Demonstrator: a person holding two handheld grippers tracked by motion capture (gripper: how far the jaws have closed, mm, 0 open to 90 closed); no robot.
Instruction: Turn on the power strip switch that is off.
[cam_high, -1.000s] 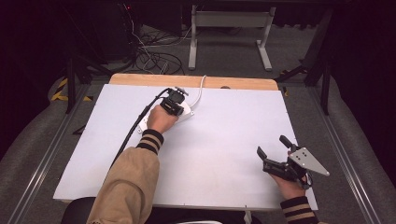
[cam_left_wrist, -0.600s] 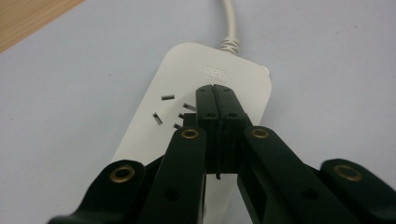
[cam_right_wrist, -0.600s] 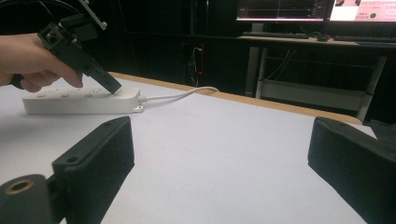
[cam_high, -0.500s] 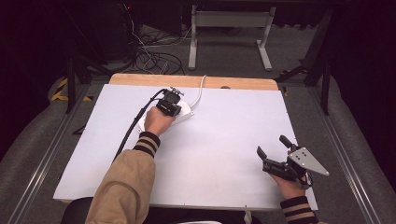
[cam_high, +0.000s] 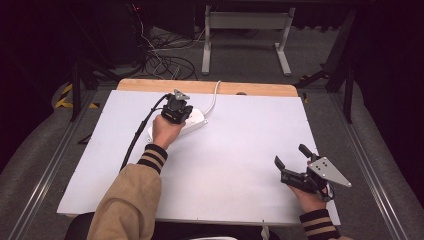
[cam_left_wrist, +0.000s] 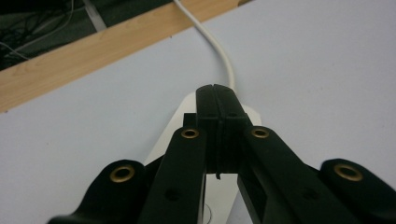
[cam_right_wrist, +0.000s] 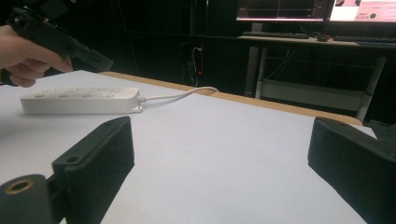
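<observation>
A white power strip (cam_high: 197, 123) lies on the white table top (cam_high: 240, 150) at the far left, and its white cord (cam_high: 215, 97) runs off over the far edge. My left gripper (cam_high: 184, 114) hovers just over the strip's cord end. In the left gripper view its jaws are pressed together with nothing between them, their tips (cam_left_wrist: 217, 93) above the strip (cam_left_wrist: 250, 113) and cord (cam_left_wrist: 223, 58). My right gripper (cam_high: 290, 155) rests near the front right with its jaws wide apart and empty. The right gripper view shows the strip (cam_right_wrist: 79, 100) far off to the left.
A bare wooden strip (cam_high: 210, 87) edges the table's far side. Beyond it are tangled cables (cam_high: 165, 62) on the floor and a metal stand (cam_high: 245, 35). A desk with monitors (cam_right_wrist: 308, 9) stands behind the table in the right gripper view.
My left gripper has drifted slightly left over the power strip and stays shut. The right gripper has not moved.
</observation>
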